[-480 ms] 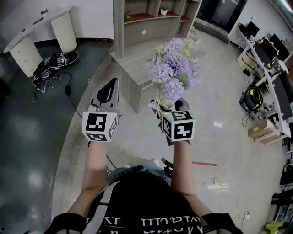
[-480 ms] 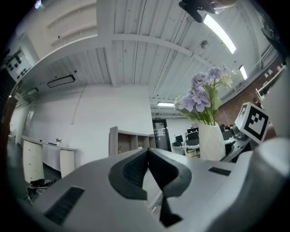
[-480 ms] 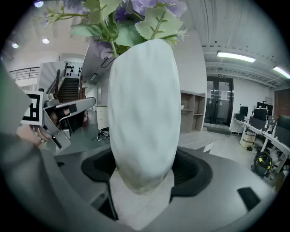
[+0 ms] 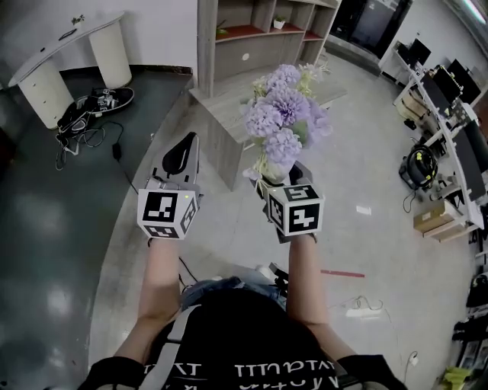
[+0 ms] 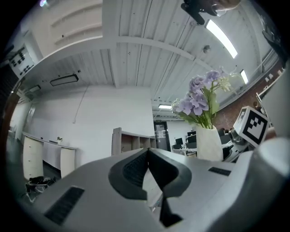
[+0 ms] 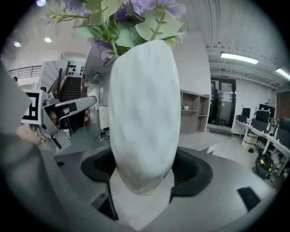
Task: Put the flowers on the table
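One-handed work: held the vase (image 6: 142,113) of flowers (image 4: 284,114) clamped in the right gripper (image 6: 142,190), near the table (image 4: 229,107), with the left gripper (image 5: 147,156) closed, empty. Needed upright carrying and slow lowering onto the table's middle.

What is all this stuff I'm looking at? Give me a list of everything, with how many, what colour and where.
flowers: one bunch, lilac with green leaves, in the vase
vase: one, white, held up in the right gripper
table: one, grey wood, on the floor ahead of the person
shelf unit: one, grey with reddish shelves, behind the table
potted plant: one, green in a white pot, on an upper shelf
rounded desk: one, white, far left
cables: a tangle, black, on the floor by the rounded desk
office desks: a row, white, far right
left gripper: one, grey, jaws together, empty
right gripper: one, grey, clamped on the vase
forearms: two, bare, bottom centre
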### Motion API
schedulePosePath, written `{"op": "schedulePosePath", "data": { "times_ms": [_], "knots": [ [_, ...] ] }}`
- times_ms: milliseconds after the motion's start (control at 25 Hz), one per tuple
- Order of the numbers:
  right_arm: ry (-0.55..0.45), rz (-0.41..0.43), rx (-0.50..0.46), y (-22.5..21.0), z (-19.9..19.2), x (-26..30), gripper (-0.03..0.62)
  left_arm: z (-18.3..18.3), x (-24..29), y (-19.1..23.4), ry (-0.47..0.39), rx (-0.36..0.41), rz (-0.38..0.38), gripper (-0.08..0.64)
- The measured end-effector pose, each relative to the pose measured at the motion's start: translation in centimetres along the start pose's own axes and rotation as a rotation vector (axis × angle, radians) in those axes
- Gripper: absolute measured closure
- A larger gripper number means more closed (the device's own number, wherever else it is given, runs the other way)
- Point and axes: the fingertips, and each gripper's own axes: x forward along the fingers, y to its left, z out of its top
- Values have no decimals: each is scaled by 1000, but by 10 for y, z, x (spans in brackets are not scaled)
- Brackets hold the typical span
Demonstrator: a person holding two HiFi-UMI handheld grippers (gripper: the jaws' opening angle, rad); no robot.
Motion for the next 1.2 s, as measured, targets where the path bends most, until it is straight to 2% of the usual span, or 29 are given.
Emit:
{"op": "schedulePosePath", "data": {
  "times_ms": [160,360,640,920,1200],
  "knots": [
    [4,2,-6,-2,0,-4,215,0,-7,-5,-4,-20,9,549],
    [18,-1,8,17,-2,29,215,-21,-15,32,-3,-34,12,549],
    [9,2,13,8,2,54,215,-31,-4,50,3,-36,35,550],
    [4,12,42,-23,10,96,215,-48,40,64,22,-27,40,549],
    [-1,26,77,-72,34,160,215,-63,112,83,44,-34,57,549]
  ]
}}
